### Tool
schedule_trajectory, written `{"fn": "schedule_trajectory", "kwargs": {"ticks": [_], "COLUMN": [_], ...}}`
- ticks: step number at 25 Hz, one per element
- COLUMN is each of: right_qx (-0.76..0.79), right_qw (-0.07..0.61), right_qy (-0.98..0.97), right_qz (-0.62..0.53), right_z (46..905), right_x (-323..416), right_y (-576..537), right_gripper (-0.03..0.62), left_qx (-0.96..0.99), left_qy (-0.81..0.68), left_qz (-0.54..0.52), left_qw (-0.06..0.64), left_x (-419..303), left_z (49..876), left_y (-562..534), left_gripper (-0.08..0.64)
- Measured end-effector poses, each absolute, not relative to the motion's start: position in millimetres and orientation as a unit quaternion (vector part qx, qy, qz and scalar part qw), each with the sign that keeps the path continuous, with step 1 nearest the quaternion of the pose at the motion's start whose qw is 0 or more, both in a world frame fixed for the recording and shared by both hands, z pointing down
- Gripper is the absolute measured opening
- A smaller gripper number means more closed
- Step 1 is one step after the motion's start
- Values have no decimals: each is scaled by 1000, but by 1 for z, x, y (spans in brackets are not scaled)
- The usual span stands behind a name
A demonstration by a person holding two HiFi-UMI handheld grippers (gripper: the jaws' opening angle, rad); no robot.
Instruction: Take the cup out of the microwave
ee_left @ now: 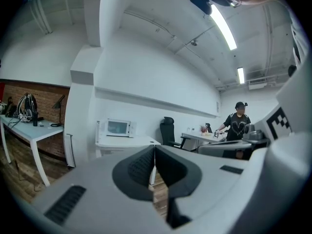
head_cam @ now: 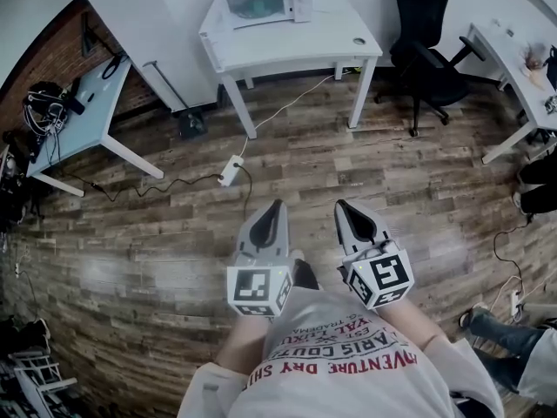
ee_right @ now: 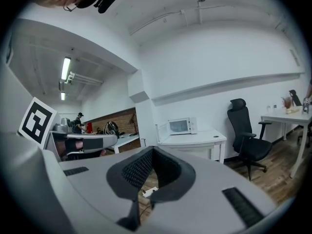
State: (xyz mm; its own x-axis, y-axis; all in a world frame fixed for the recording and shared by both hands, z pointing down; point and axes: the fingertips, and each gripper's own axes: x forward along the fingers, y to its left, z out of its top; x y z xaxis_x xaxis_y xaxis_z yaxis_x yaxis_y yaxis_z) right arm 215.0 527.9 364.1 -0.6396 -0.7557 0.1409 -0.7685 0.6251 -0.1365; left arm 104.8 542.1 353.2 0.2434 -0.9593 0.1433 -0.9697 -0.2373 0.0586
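Observation:
A white microwave [head_cam: 259, 5] stands on a white table [head_cam: 296, 46] across the room, also seen as the microwave [ee_left: 118, 127] and the microwave [ee_right: 182, 126]. Its door looks closed and no cup shows in any view. My left gripper [head_cam: 278, 204] and right gripper [head_cam: 340, 204] hang side by side in front of my chest, far from the table, both pointing toward it. The left gripper [ee_left: 154, 150] has its jaws together with nothing between them. The right gripper [ee_right: 152, 149] is shut and empty too.
A black office chair [head_cam: 424, 50] stands right of the table. A power strip [head_cam: 231, 171] and cables lie on the wooden floor between me and the table. Desks stand at left [head_cam: 78, 116] and right [head_cam: 513, 68]. A person [ee_left: 239, 123] stands by a far desk.

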Motion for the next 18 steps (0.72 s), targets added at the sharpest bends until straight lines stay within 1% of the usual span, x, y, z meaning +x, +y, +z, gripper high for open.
{"fn": "schedule_trajectory", "kwargs": {"ticks": [4, 9, 18], "right_qx": [425, 433, 457], "right_qw": [51, 58, 66], "right_qy": [-899, -894, -882], "right_qz": [95, 103, 99], "right_z": [375, 384, 377], "right_x": [210, 196, 141], "right_y": [514, 472, 364], "right_gripper": [3, 3, 3], "left_qx": [789, 798, 812], "left_qy": [-607, -595, -576], "left_qz": [44, 49, 36], "left_qw": [77, 84, 90], "left_x": [102, 90, 31], "left_z": [365, 374, 365], "left_y": [525, 481, 361], "left_gripper": [8, 8, 8]}}
